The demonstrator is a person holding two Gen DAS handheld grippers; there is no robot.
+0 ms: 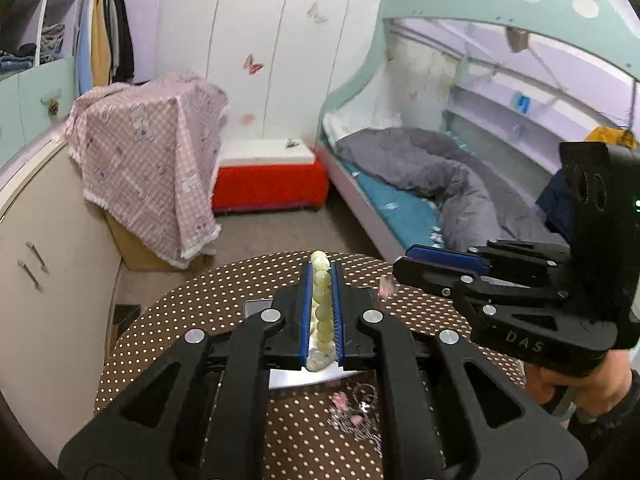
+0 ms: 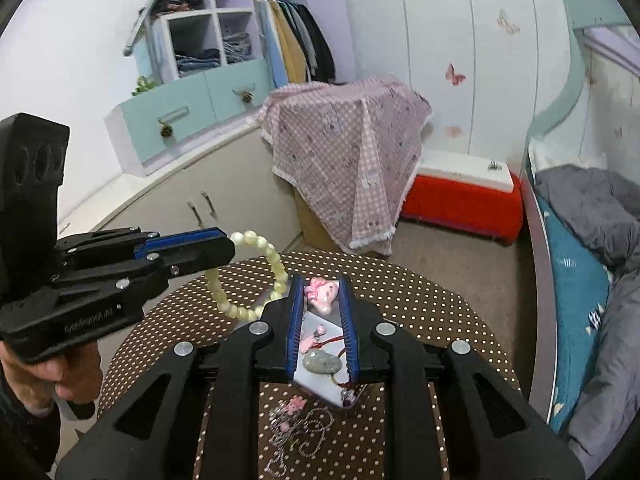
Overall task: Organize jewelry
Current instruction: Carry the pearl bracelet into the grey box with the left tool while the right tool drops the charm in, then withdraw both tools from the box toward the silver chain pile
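The left gripper point(image 1: 321, 276) is clamped on a bracelet point(image 1: 322, 308) of pale yellow-green beads. In the left wrist view the beads run in a line down the narrow gap between the two blue pads, from just past the tips back to the throat of the jaws. From the right wrist view the rest of the bracelet point(image 2: 256, 276) hangs as a loop below and beyond the tips of that gripper point(image 2: 224, 250), clear of the table point(image 2: 420, 292).

The right gripper point(image 2: 320, 292) has a pink charm point(image 2: 320, 296) between its pads near the tips. The pads sit close against the charm's sides, so the jaws pinch it, though they stand wider apart than the left pair. In the left wrist view the same charm point(image 1: 386, 286) dangles under the tips of the right gripper point(image 1: 404, 264), off the table.

Behind the charm, seen through the gap of the right jaws, a white tray point(image 2: 320, 384) lies on the dotted brown table. On it are a grey-green pendant point(image 2: 322, 362) on a red cord and a small pink piece point(image 2: 310, 338). Nearer still, below the throat of the right jaws, a silvery chain point(image 2: 296, 428) with pink beads lies loose on the cloth, just beside the tray's near edge. Under the left jaws the same chain point(image 1: 356, 412) shows between the linkage arms.

A hand point(image 1: 576, 380) holds the right gripper's handle; another hand point(image 2: 52, 368) holds the left one.
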